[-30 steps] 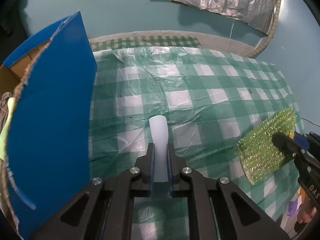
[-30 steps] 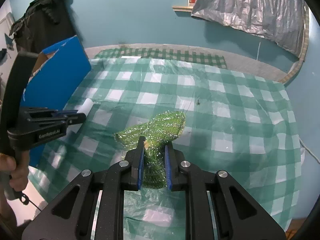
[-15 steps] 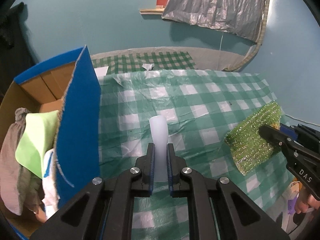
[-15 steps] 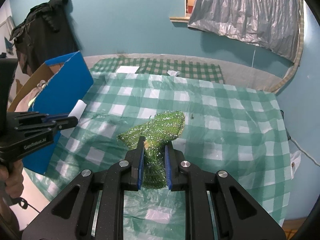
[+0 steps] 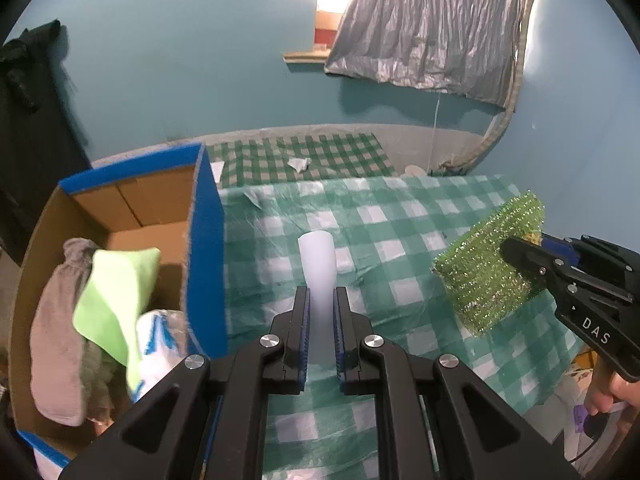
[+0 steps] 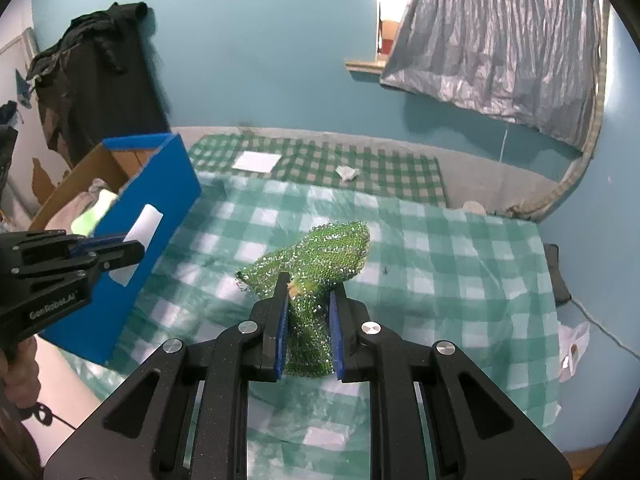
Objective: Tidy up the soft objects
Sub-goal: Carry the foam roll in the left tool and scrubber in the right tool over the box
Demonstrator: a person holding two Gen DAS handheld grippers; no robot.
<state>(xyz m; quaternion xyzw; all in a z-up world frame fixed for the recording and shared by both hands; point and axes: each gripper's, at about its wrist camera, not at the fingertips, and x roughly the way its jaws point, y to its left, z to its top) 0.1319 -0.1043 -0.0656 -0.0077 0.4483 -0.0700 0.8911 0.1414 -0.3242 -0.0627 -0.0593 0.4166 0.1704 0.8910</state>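
My left gripper (image 5: 321, 294) is shut on a white foam strip (image 5: 318, 264) and holds it above the checked tablecloth (image 5: 380, 236), just right of the blue cardboard box (image 5: 206, 248). The strip also shows in the right wrist view (image 6: 140, 236). My right gripper (image 6: 309, 284) is shut on a sparkly green scrub cloth (image 6: 320, 252), raised over the table; the cloth also shows in the left wrist view (image 5: 488, 264). The box (image 6: 160, 200) holds a grey cloth (image 5: 56, 320), a lime cloth (image 5: 112, 300) and a white-and-blue item (image 5: 160, 336).
The table's green-and-white cloth (image 6: 440, 256) is wrinkled. A checked mat (image 6: 320, 164) on the floor behind carries a white paper (image 6: 256, 160) and a crumpled scrap (image 6: 346, 172). A dark garment (image 6: 92, 80) hangs at the left wall; a silver sheet (image 6: 500, 40) hangs at the right.
Both grippers have risen with their loads. The left view now looks down into the open box, whose contents have come into sight.
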